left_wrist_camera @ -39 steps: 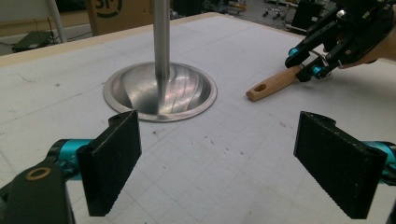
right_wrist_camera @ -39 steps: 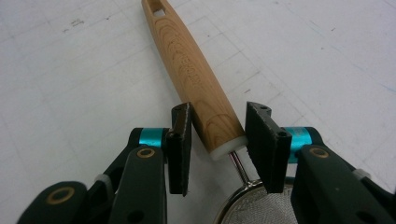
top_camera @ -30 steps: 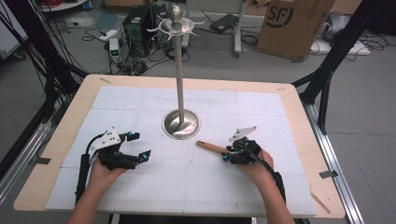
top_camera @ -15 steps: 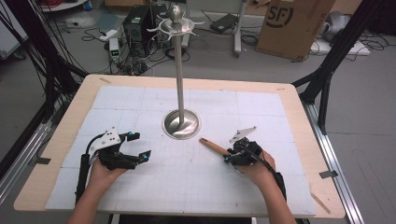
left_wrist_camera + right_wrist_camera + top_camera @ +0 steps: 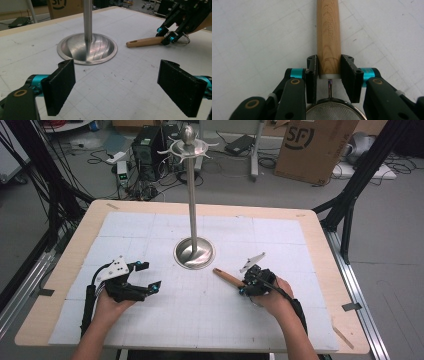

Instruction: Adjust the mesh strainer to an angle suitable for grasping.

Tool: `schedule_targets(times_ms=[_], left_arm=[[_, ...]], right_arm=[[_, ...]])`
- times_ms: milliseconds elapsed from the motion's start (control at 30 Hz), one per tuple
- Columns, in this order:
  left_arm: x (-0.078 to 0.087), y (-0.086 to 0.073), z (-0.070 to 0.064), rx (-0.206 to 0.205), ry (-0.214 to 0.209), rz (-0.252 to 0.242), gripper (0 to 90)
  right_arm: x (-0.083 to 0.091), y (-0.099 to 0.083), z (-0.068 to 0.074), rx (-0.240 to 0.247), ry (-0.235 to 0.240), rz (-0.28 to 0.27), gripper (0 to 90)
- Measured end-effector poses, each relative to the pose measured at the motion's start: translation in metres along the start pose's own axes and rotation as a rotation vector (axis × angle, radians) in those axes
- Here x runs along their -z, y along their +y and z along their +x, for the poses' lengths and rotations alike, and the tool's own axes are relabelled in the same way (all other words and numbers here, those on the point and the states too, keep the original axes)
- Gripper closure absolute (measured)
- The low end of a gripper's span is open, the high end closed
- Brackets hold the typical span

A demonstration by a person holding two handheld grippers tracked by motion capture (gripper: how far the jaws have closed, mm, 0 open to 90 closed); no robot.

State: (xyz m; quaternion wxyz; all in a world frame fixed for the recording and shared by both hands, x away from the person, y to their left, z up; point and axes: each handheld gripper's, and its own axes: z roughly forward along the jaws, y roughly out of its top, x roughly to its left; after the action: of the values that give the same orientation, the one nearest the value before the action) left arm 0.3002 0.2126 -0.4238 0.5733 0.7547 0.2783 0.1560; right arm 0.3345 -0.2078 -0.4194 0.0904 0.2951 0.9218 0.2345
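A small mesh strainer point(image 5: 334, 113) with a wooden handle point(image 5: 328, 30) lies low over the white mat, right of the metal stand. My right gripper point(image 5: 329, 68) is shut on the handle's end nearest the mesh. In the high view the handle point(image 5: 228, 277) points from the right gripper point(image 5: 245, 285) toward the stand's round base point(image 5: 194, 253). My left gripper point(image 5: 151, 275) rests at the front left, open and holding nothing. From the left gripper point(image 5: 125, 92) I see the base point(image 5: 87, 48) ahead and the handle point(image 5: 145, 42) at the far right.
The stand's tall pole point(image 5: 191, 195) rises from the middle of the mat and ends in a crown of hooks point(image 5: 188, 147). The wooden table edge point(image 5: 320, 245) frames the mat. Boxes, cables and black frame legs stand beyond the table.
The right gripper and the strainer handle have shifted very slightly. The left gripper has stayed where it was, still open.
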Motion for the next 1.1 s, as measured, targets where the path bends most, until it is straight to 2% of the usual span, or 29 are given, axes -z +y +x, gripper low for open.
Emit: schedule_targets(times_ms=[67,167,300,500,600,733,900,967,1100], left_arm=[[0.0,0.0,0.001,-0.002,0.001,0.003,15.4],[0.0,0.0,0.0,-0.001,-0.001,0.002,15.4],[0.0,0.0,0.0,-0.002,-0.005,-0.003,15.4],[0.0,0.0,-0.001,0.0,-0.003,-0.002,15.4],[0.0,0.0,-0.001,0.001,-0.002,0.0,15.4],[-0.001,0.0,0.0,-0.002,-0.003,0.003,15.4],[-0.001,0.0,-0.001,-0.005,-0.001,0.003,15.4],[0.0,0.0,0.0,-0.004,-0.002,0.001,15.4],[0.001,0.0,0.0,-0.002,0.0,0.0,15.5]], right_arm=[[0.001,-0.001,0.0,-0.008,0.027,0.005,67.6],[0.003,-0.002,0.004,0.002,0.037,0.018,67.5],[0.005,-0.005,0.009,0.027,0.025,0.019,67.9],[0.005,-0.004,0.007,0.001,0.038,-0.006,63.0],[0.001,-0.003,0.005,-0.017,0.061,0.005,62.4],[0.0,-0.002,0.004,-0.017,0.058,0.002,67.4],[0.0,-0.001,0.004,-0.001,0.059,0.006,68.2],[0.0,-0.001,0.003,0.006,0.061,0.001,68.3],[0.005,0.002,0.004,0.036,0.069,-0.067,70.0]])
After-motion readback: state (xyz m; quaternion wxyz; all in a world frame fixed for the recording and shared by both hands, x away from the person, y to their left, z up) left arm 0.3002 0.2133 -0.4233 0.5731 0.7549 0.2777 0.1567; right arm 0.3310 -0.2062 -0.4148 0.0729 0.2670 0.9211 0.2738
